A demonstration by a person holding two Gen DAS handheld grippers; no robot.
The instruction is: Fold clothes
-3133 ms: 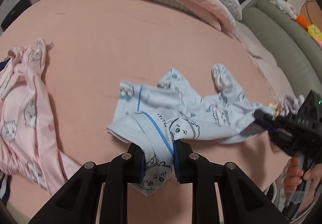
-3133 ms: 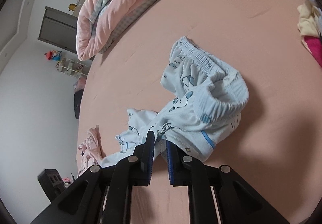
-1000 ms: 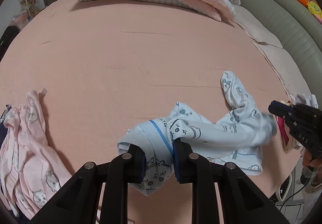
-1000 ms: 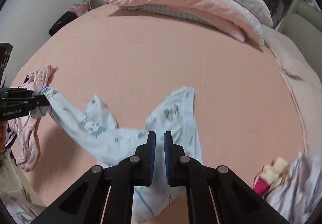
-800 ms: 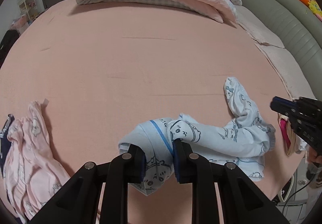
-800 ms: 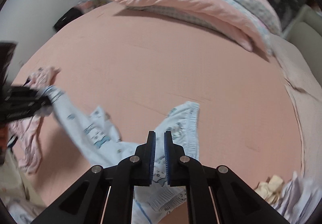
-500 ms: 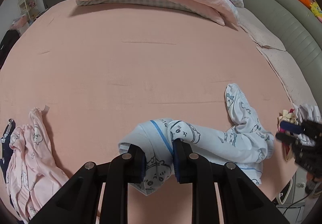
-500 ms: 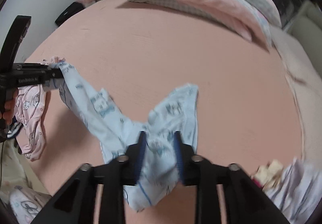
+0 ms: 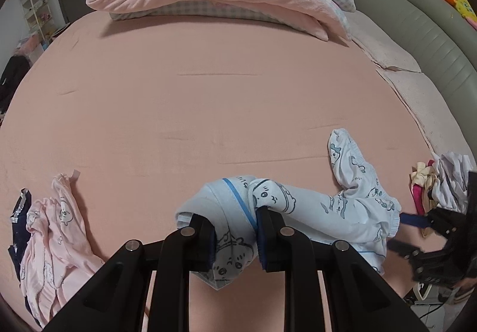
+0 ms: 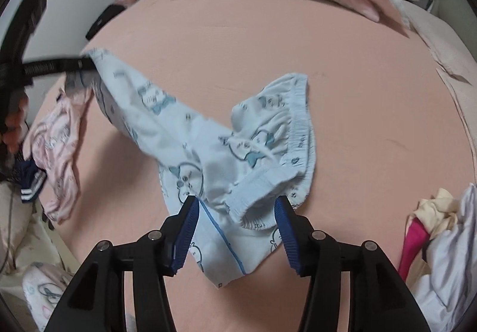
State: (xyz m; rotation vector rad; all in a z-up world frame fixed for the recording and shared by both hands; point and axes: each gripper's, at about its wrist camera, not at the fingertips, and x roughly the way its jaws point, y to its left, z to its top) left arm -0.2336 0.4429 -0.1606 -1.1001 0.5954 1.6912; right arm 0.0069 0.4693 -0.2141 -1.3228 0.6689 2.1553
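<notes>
Left wrist view: left hand-held gripper (image 9: 234, 238) clenched on pale blue pyjama bottoms (image 9: 337, 206) over pink bed (image 9: 208, 99). Right hand-held gripper (image 10: 235, 232) spread wide, released, straddling the waistband.

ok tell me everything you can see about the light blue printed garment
The light blue garment is soft, thin fabric printed with cartoon animals, with gathered elastic cuffs and a darker blue stripe along one seam. It is rumpled and unfolded on the pink bed sheet. One end is bunched between the fingers of the left gripper and lifted. The right gripper stands open around another edge without pinching it. Part hangs taut above the sheet; the rest lies on it.
</notes>
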